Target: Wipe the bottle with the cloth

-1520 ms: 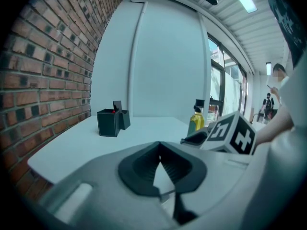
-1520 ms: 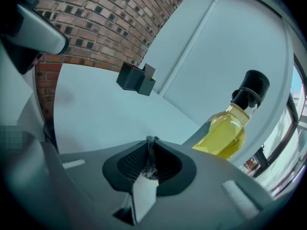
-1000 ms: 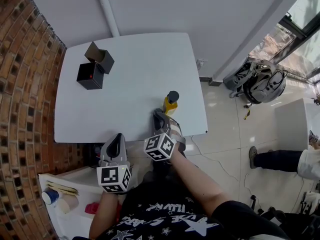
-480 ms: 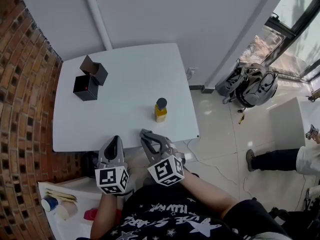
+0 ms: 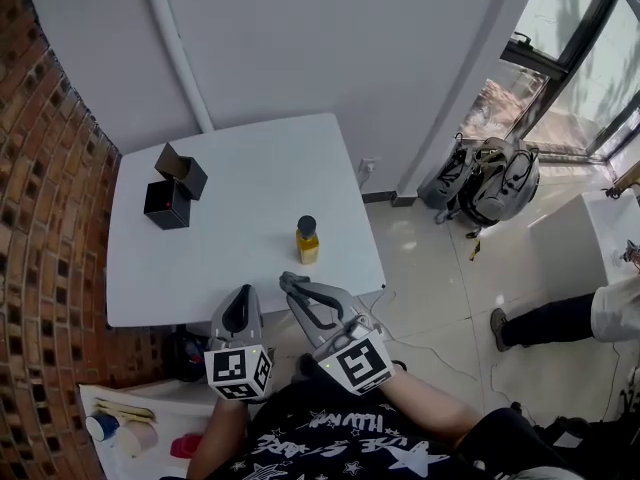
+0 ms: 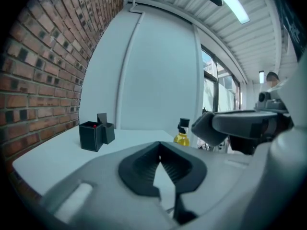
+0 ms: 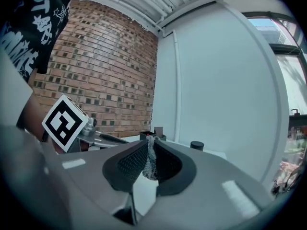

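A yellow bottle (image 5: 307, 242) with a black cap stands upright near the front right of the white table (image 5: 230, 258). It also shows in the left gripper view as bottle (image 6: 182, 134), and its cap (image 7: 196, 145) shows in the right gripper view. My right gripper (image 5: 288, 282) hovers off the table's near edge, short of the bottle, shut on a grey cloth (image 7: 150, 161) pinched between its pads. My left gripper (image 5: 239, 296) is beside it, also off the table edge; in its own view the left gripper (image 6: 159, 150) is shut with nothing in it.
Two black boxes (image 5: 172, 190) sit at the table's far left, by the brick wall (image 5: 40, 168). On the floor to the right lie a backpack (image 5: 482, 180) and a person's leg (image 5: 560, 318). A tray with cups (image 5: 115, 423) is at the lower left.
My right gripper has drawn back from the bottle towards my body, keeping the cloth. The bottle stays standing on the table. The head view has moved back.
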